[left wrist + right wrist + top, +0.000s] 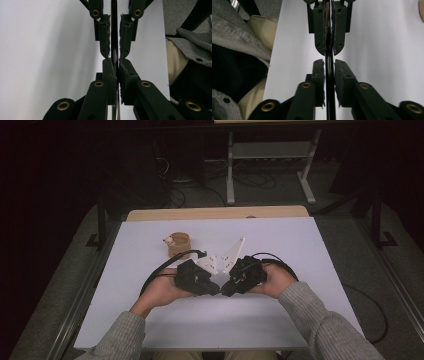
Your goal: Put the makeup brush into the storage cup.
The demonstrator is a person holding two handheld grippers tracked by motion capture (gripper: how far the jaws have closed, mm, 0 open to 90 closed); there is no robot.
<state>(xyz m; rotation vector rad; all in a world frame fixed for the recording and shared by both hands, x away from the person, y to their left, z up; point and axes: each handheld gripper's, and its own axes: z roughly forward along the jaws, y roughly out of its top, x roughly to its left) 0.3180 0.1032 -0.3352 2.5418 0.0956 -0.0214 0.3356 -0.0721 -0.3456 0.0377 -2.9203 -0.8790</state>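
Rod [114,25], thin and dark, runs in a straight line from one set of tongs into the other, low over the white table [280,245] near its front middle; what it is made of is hard to tell. The left gripper [115,60] has its tongs pressed together on one end of the rod, pads tight against both sides. The right gripper [329,61] faces it tip to tip and pinches the other end, its pads lying along the rod [329,67] with barely a sliver of light beside it. From above, the left gripper [215,291] and right gripper [225,292] meet nose to nose, with a hand wrapped round each. A brown cup [178,243], or something like one, stands well behind them. The step looks like a hand-over or a shared hold, so both hands should stay in line. Any twist or drift sideways could bend the rod or lever it out of a pad. Neither side should let go until the other grip is plainly firm, and then it should loosen slowly.
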